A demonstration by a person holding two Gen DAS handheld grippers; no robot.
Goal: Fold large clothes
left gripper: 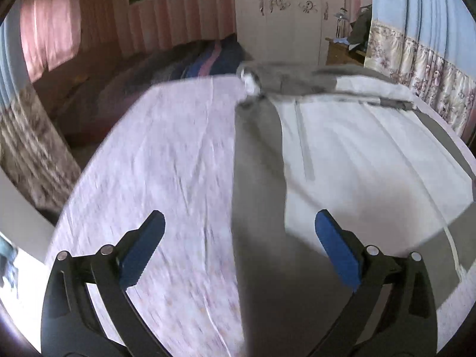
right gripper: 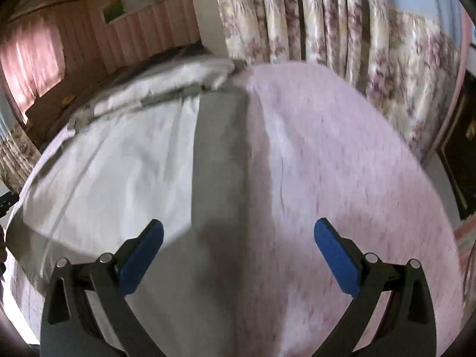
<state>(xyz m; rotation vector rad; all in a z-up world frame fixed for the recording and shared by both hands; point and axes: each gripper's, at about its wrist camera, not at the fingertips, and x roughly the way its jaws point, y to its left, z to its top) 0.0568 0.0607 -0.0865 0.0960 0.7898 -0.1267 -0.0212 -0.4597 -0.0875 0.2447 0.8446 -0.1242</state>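
Note:
A large white and grey garment (left gripper: 357,148) lies spread flat on the pink bed sheet (left gripper: 163,148). Its grey side panel (left gripper: 255,178) runs toward me in the left wrist view. My left gripper (left gripper: 239,229) hovers open above that grey strip with nothing between its blue pads. In the right wrist view the same garment (right gripper: 125,160) fills the left half, with a grey band (right gripper: 220,154) at its right edge. My right gripper (right gripper: 238,238) is open over the band's near end, holding nothing. Both pictures are blurred by motion.
Flowered curtains (right gripper: 342,35) hang behind the bed. A white wardrobe (left gripper: 282,15) stands at the far end, with a dark striped blanket (left gripper: 208,56) beside it. Pink curtains (left gripper: 50,29) cover a window on the left. The pink sheet (right gripper: 357,163) stretches right of the garment.

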